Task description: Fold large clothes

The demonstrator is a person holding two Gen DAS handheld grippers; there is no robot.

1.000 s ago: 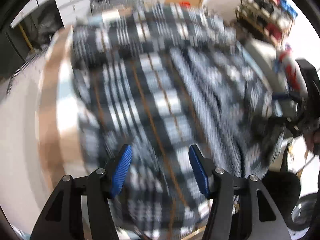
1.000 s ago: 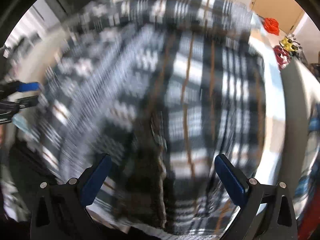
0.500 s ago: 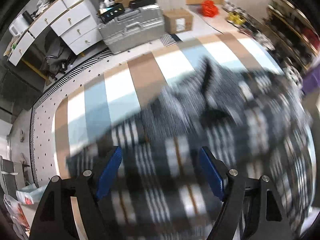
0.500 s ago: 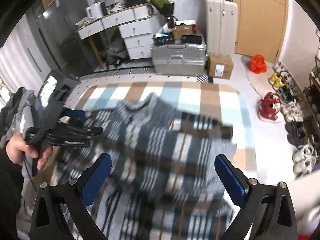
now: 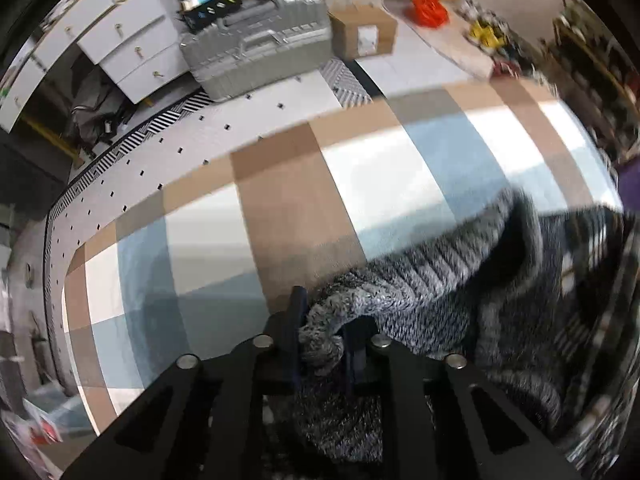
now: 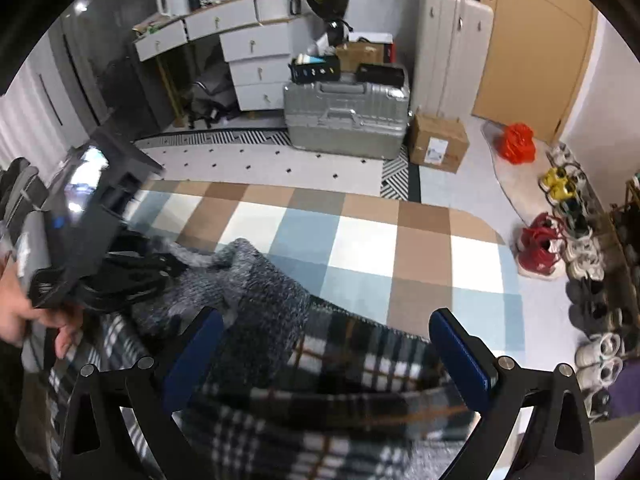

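Observation:
A large plaid garment point(image 6: 360, 364) with a grey knit part point(image 6: 248, 280) lies bunched on a checked rug point(image 6: 368, 240). In the left wrist view the grey knit edge point(image 5: 420, 280) runs from the right into my left gripper point(image 5: 322, 328). Its jaws are closing and pinch a fold of that knit between the pads. The right wrist view shows the left gripper point(image 6: 160, 268) from the side, held in a person's hand point(image 6: 24, 316). My right gripper point(image 6: 324, 320) hangs above the plaid cloth, wide open, with nothing gripped.
Beyond the rug point(image 5: 280, 208) stand a silver suitcase point(image 6: 348, 120), a cardboard box point(image 6: 438, 144) and white drawers point(image 6: 256, 64). A red bag point(image 6: 518, 142) and rows of shoes point(image 6: 588, 256) line the right side. Bare rug lies ahead of both grippers.
The left jaws went from wide open to pinched on the grey knit edge. The garment, which filled both views, now lies low and bunched. The right gripper stayed open and swung toward the room.

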